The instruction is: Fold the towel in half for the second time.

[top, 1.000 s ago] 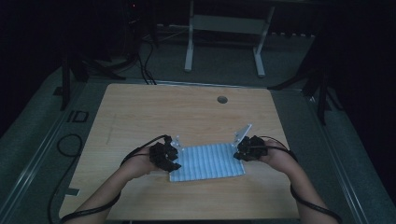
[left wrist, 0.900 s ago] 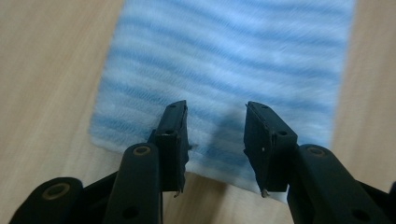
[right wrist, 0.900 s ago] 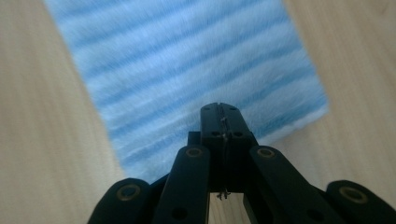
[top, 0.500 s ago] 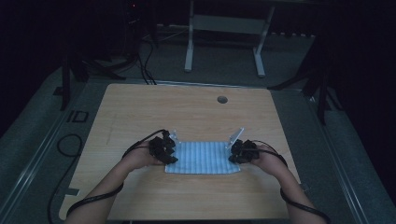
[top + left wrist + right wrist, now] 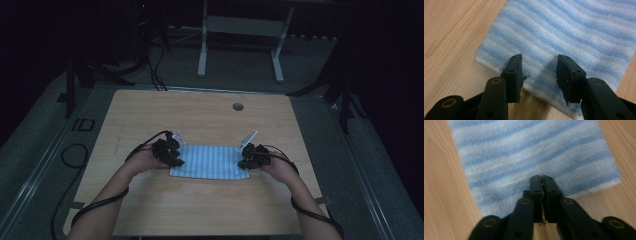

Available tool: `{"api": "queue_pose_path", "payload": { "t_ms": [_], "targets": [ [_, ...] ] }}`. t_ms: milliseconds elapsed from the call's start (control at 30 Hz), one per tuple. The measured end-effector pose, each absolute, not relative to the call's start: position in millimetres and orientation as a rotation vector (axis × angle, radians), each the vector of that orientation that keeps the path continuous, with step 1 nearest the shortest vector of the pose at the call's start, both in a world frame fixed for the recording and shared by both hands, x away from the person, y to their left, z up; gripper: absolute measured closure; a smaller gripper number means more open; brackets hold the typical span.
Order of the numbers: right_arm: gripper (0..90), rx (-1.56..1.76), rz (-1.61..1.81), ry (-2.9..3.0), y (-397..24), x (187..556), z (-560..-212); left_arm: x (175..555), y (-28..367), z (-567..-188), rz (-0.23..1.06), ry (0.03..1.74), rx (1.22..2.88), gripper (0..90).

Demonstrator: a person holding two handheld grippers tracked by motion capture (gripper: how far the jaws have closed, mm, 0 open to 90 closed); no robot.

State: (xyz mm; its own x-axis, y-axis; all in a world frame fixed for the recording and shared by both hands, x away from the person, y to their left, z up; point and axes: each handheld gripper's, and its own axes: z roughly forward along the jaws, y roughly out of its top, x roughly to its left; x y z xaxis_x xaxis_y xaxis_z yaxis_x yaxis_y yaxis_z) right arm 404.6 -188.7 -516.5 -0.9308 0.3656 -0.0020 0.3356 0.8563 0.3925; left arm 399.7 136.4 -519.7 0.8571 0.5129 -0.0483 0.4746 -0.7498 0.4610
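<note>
Here a folded towel (image 5: 209,161) with pale blue and white stripes is seen lying flat on the wooden desk (image 5: 200,115), in the lower middle of the high view. Its pile is soft and ribbed, the stripes running along its length, and a white hem is visible along the edge nearest the camera in the left gripper view (image 5: 564,32). In the right gripper view (image 5: 531,152) a doubled thickness can be made out at the corner at the right of the frame.

The left gripper (image 5: 167,151) is held at the towel's left end, its forearm entering from the lower left of the high view. In its own view (image 5: 541,72) the jaws are seen parted to a moderate gap, set over the towel's near edge with nothing pressed between them.

The right gripper (image 5: 253,156) is held at the towel's right end, its forearm entering from the lower right. In its own view (image 5: 541,192) the jaws are seen almost together, a thin slit left between them, over the towel's near edge; they have just been opening slightly. Whether any fabric is caught in the slit cannot be told.

A cable is trailed from each gripper along the forearm.

A round hole (image 5: 238,106) is seen in the desk's upper part.
</note>
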Motion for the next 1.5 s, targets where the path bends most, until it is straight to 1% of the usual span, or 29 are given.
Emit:
{"api": "queue_pose_path", "payload": {
  "t_ms": [67, 167, 233, 267, 333, 367, 433, 500, 533, 600, 667, 700, 767, 867, 900, 967, 1033, 1133, 1267, 1433, 1500],
  "targets": [
    [75.8, 0.565, 0.633, 2.945, -188.7, 404.3, -512.8, 398.4, 137.2, -517.3, 0.084, 0.752, 2.526, 49.7],
    [60.7, 0.560, 0.682, 2.931, -186.8, 404.4, -508.1, 394.2, 136.5, -514.1, 0.084, 0.753, 2.503, 41.1],
    [53.6, 0.554, 0.705, 2.910, -185.2, 403.5, -505.0, 391.5, 137.1, -511.4, 0.064, 0.736, 2.490, 37.9],
    [49.6, 0.545, 0.731, 2.911, -184.6, 403.0, -503.9, 390.3, 136.9, -509.9, 0.074, 0.740, 2.489, 33.1],
    [41.7, 0.555, 0.783, 2.893, -184.1, 402.2, -501.8, 388.2, 137.8, -506.4, 0.080, 0.739, 2.465, 29.9],
    [37.2, 0.559, 0.817, 2.894, -184.4, 402.2, -501.0, 387.1, 137.7, -504.8, 0.083, 0.749, 2.455, 26.2],
    [27.6, 0.562, 0.871, 2.890, -185.6, 400.6, -500.1, 383.5, 137.6, -501.9, 0.118, 0.749, 2.423, 25.0],
    [19.7, 0.555, 0.908, 2.876, -186.9, 398.1, -499.7, 379.4, 137.2, -500.1, 0.133, 0.737, 2.414, 19.3],
    [17.0, 0.566, 0.926, 2.855, -187.5, 397.4, -499.7, 376.4, 137.0, -500.2, 0.157, 0.722, 2.402, 18.1],
    [14.1, 0.548, 0.941, 2.804, -188.6, 393.6, -500.3, 371.7, 136.9, -501.8, 0.209, 0.719, 2.388, 15.9],
    [13.9, 0.556, 0.976, 2.769, -190.7, 392.3, -501.4, 368.3, 139.3, -504.7, 0.231, 0.726, 2.354, 15.1],
    [13.8, 0.564, 0.992, 2.753, -192.2, 391.8, -501.6, 366.5, 141.4, -506.1, 0.263, 0.734, 2.333, 15.0],
    [13.7, 0.582, 1.021, 2.692, -195.8, 390.8, -501.9, 363.9, 146.3, -509.5, 0.270, 0.757, 2.284, 14.9],
    [13.8, 0.617, 1.053, 2.633, -201.4, 389.6, -502.1, 360.0, 153.3, -513.6, 0.319, 0.775, 2.260, 14.5],
    [13.8, 0.628, 1.058, 2.614, -203.4, 389.4, -502.3, 359.1, 155.9, -514.2, 0.312, 0.783, 2.258, 14.4],
    [13.8, 0.656, 1.077, 2.576, -208.2, 387.8, -502.6, 356.4, 160.3, -515.5, 0.324, 0.807, 2.237, 9.4],
    [13.8, 0.680, 1.109, 2.537, -214.3, 385.8, -503.3, 352.2, 165.2, -516.8, 0.334, 0.819, 2.216, 9.0],
    [13.8, 0.719, 1.155, 2.485, -224.2, 381.4, -506.1, 345.2, 172.3, -519.1, 0.389, 0.839, 2.196, 8.5],
    [13.5, 0.756, 1.163, 2.448, -237.7, 374.7, -512.9, 339.6, 183.1, -521.7, 0.394, 0.887, 2.159, 3.3],
    [12.4, 0.824, 1.202, 2.381, -258.5, 366.9, -519.3, 332.4, 195.7, -523.8, 0.404, 0.940, 2.095, 3.2],
    [11.7, 0.866, 1.231, 2.337, -267.1, 363.9, -521.4, 328.7, 200.7, -524.3, 0.436, 0.952, 2.072, 3.0]
  ]
}}
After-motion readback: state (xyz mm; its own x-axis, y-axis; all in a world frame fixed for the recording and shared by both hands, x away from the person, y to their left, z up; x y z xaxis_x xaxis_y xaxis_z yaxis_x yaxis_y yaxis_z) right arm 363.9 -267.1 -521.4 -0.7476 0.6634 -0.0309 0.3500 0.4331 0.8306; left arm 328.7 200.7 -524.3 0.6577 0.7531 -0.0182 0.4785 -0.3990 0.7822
